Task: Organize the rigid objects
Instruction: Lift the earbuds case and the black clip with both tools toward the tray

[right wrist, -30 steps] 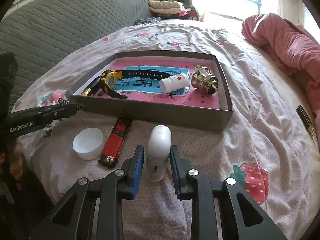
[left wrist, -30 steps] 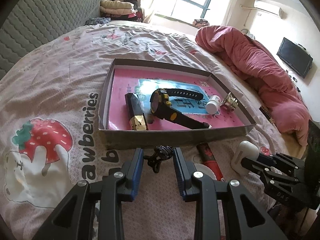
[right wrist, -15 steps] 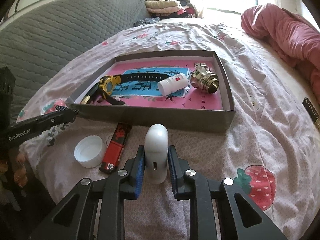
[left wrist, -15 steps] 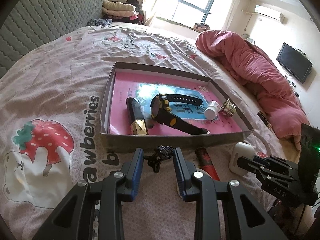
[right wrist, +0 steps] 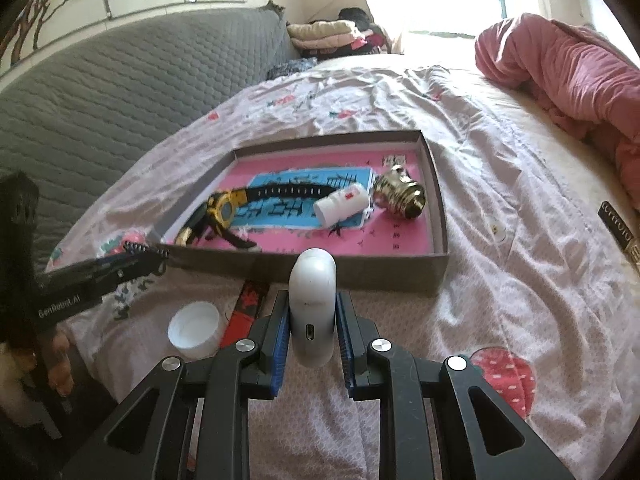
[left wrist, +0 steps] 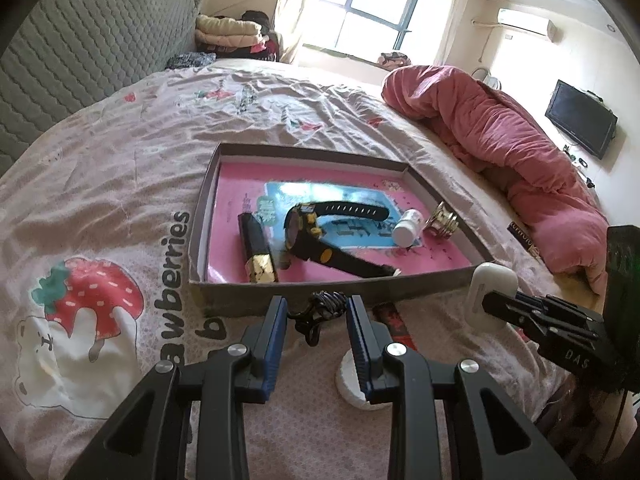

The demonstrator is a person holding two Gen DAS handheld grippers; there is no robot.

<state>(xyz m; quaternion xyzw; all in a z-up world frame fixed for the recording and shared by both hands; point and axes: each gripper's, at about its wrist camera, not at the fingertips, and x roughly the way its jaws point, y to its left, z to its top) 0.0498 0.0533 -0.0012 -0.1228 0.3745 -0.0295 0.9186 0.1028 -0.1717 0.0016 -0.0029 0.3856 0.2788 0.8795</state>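
A bed covered with a pale pink sheet (right wrist: pixel 500 168) printed with strawberries fills both views. On it lies a shallow grey cardboard tray (left wrist: pixel 320 284) with a pink and blue printed floor.

The right gripper (right wrist: pixel 311 326) is closed on a white earbud case (right wrist: pixel 313 304), its blue pads pressed against both sides of the case. The case stands upright between the jaws, charging port facing the camera, just in front of the tray's near wall. In the left wrist view the same case (left wrist: pixel 491 296) shows at the far right, beside the tray's near right corner.

The left gripper (left wrist: pixel 316 316) hovers near the tray's near wall with its jaws partly apart. A small black coiled clip (left wrist: pixel 324 308) lies on the sheet between the fingertips; the pads do not touch it.

Inside the tray, from left to right, lie a black and gold lipstick (left wrist: pixel 256 252), a black and yellow wristwatch (left wrist: pixel 320 228), a small white bottle (left wrist: pixel 406 227) on its side, and a brass-coloured metal fitting (left wrist: pixel 442 222).

On the sheet in front of the tray lie a white bottle cap (right wrist: pixel 195 330) and, just right of it, a red and black lighter (right wrist: pixel 245 308).

A bunched pink duvet (left wrist: pixel 500 128) lies far right. A grey quilted headboard (right wrist: pixel 100 100) rises at the left.
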